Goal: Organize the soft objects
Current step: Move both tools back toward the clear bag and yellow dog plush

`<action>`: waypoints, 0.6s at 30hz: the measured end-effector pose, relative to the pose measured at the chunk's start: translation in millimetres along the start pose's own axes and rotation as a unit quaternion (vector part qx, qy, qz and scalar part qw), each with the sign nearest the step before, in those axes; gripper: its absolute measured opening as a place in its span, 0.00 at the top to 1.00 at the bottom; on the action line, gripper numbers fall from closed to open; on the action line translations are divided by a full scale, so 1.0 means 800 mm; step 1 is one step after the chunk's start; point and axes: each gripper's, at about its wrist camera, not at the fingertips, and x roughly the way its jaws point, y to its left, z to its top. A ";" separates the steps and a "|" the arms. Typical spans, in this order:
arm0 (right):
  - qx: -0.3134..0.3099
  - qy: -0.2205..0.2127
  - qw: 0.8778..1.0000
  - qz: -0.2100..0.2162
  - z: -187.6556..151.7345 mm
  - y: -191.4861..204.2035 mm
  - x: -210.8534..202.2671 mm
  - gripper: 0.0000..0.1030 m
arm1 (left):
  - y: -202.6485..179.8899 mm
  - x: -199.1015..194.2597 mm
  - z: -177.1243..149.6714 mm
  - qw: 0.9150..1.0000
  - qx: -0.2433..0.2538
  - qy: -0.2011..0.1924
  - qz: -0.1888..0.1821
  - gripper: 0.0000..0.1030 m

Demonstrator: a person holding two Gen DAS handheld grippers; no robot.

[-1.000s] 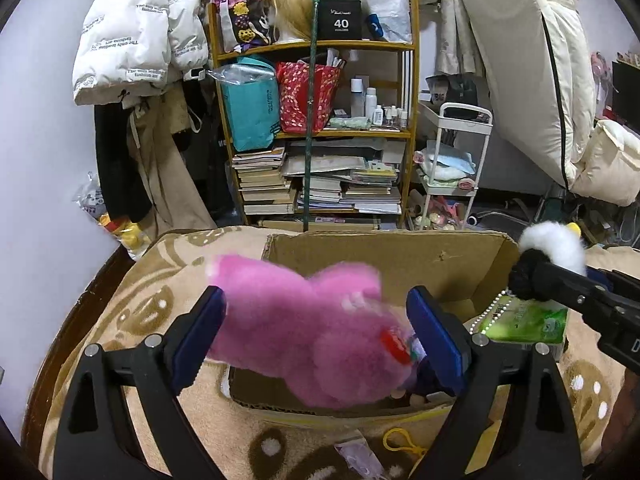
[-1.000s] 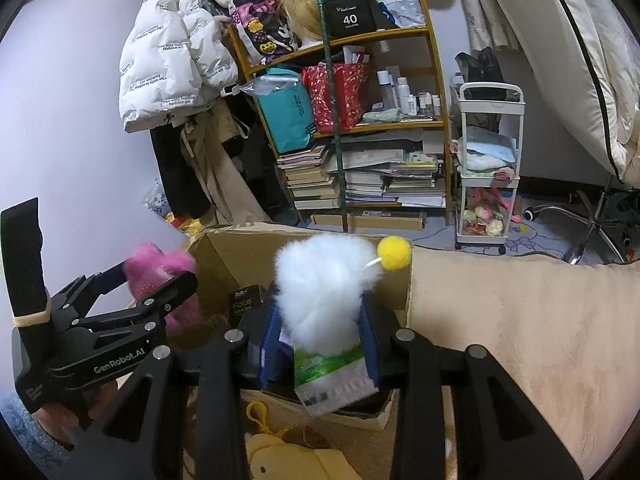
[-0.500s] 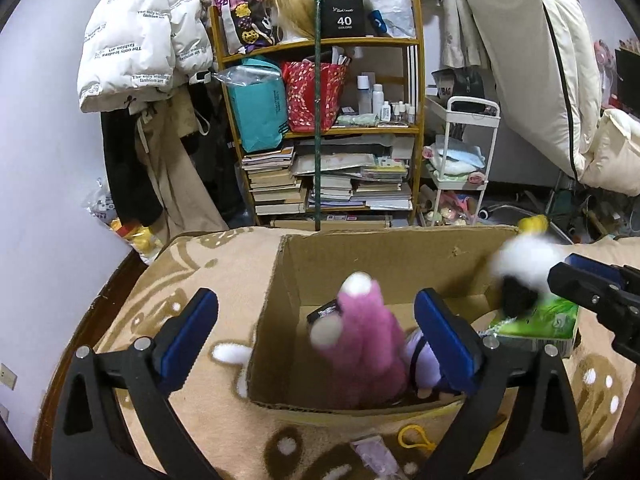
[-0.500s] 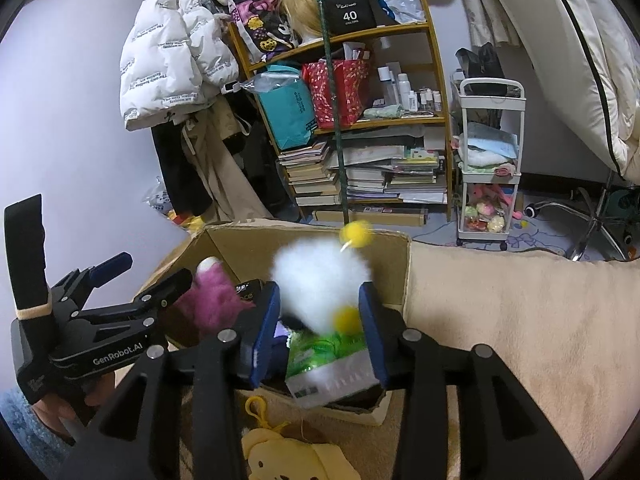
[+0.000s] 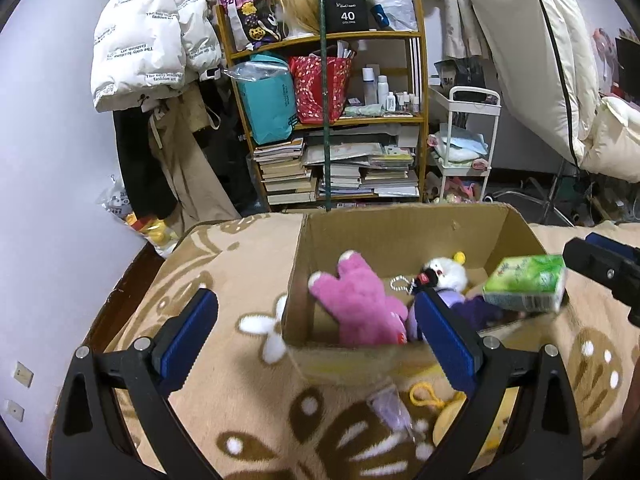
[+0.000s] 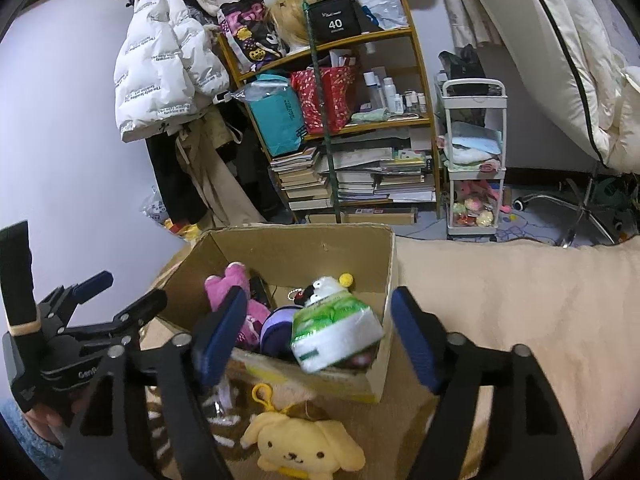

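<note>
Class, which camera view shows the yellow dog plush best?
The right wrist view: the yellow dog plush lies face-up before the cardboard box, fully visible. The left wrist view shows only its yellow loop and an edge.

A cardboard box (image 6: pixel 320 250) stands on a blanket (image 5: pixel 224 280). In it a rabbit plush (image 5: pixel 356 304) lies at the left, a round plush (image 5: pixel 444 274) toward the back right, and a tissue pack (image 6: pixel 334 330) rests on the things at the near right. In front of the box a dog plush (image 6: pixel 298 446) lies on the blanket. Behind the box stands a bookshelf (image 5: pixel 332 120), a trolley (image 6: pixel 474 160) to its right, a hanging jacket (image 6: pixel 160 76) to its left.
</note>
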 end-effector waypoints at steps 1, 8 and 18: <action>0.001 0.001 1.000 0.000 -0.001 0.000 -0.003 0.15 | 0.000 -0.005 -0.003 1.000 0.000 0.004 -0.001 0.05; 0.010 0.005 1.000 -0.011 -0.016 0.002 -0.024 0.03 | 0.000 -0.032 -0.017 1.000 -0.003 0.020 -0.009 0.05; 0.011 0.025 0.999 -0.022 -0.042 0.005 -0.042 0.01 | 0.002 -0.054 -0.042 0.998 -0.015 0.059 -0.012 0.05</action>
